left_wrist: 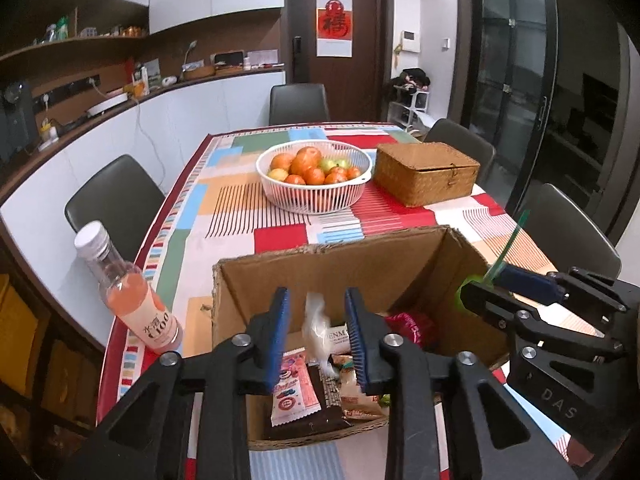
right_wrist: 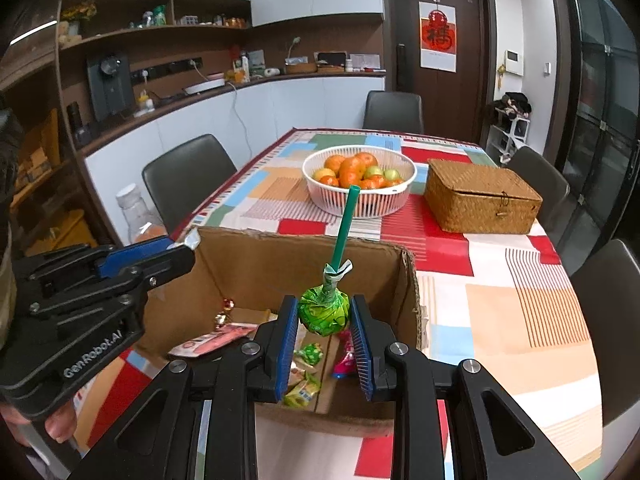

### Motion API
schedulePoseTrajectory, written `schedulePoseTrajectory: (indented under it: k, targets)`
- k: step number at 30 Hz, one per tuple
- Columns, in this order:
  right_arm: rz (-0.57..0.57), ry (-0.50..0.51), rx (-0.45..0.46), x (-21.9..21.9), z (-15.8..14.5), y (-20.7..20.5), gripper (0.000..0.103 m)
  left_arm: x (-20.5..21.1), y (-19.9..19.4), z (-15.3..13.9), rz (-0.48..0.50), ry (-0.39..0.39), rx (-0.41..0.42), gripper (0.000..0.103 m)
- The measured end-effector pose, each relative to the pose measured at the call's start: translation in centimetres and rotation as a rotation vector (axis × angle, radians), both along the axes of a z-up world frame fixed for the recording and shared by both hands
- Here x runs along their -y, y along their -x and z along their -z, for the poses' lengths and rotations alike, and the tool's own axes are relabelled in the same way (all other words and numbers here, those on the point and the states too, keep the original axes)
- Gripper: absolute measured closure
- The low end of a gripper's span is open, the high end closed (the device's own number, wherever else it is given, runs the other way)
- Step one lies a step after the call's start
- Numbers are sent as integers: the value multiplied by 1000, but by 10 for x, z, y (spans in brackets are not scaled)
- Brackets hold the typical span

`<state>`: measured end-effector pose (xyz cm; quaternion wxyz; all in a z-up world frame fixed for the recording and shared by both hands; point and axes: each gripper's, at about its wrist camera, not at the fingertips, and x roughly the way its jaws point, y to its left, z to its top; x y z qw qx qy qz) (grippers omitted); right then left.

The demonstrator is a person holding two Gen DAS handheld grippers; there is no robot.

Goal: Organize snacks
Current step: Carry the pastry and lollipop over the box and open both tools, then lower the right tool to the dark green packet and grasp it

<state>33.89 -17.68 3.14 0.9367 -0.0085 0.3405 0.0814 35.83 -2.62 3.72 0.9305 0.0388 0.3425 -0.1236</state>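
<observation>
While the right gripper [right_wrist: 324, 316] clamps the lollipop [right_wrist: 323, 312] by its wrapped head over the box [right_wrist: 408, 292], jaws tight; light, rigid, crinkly wrapper, head is best hold. Left gripper [left_wrist: 318, 328] jaws apart around a clear wrapper [left_wrist: 316, 320].

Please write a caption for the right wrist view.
Right gripper holds a green lollipop above the cardboard box of snacks.

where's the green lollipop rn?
In the right wrist view the green lollipop is clamped between the right gripper fingers, stick pointing up, above the open cardboard box, near its right wall.
</observation>
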Motion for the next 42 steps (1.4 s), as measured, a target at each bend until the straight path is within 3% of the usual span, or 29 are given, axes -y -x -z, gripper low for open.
schedulePoseTrajectory:
  k: [4, 20, 30, 42]
  targets:
    - [4, 11, -4, -1, 2, 3, 67, -3, 12, 2, -14, -5, 8, 61]
    - [-17, -1, 68, 3, -10, 89, 58, -8, 115, -9, 13, -25, 106, 49]
    - [-25, 2, -1, 5, 16, 136, 54, -7, 160, 21, 13, -38, 11, 39]
    - [-14, -1, -190, 11, 77, 164, 54, -3, 186, 83, 29, -80, -167, 38]
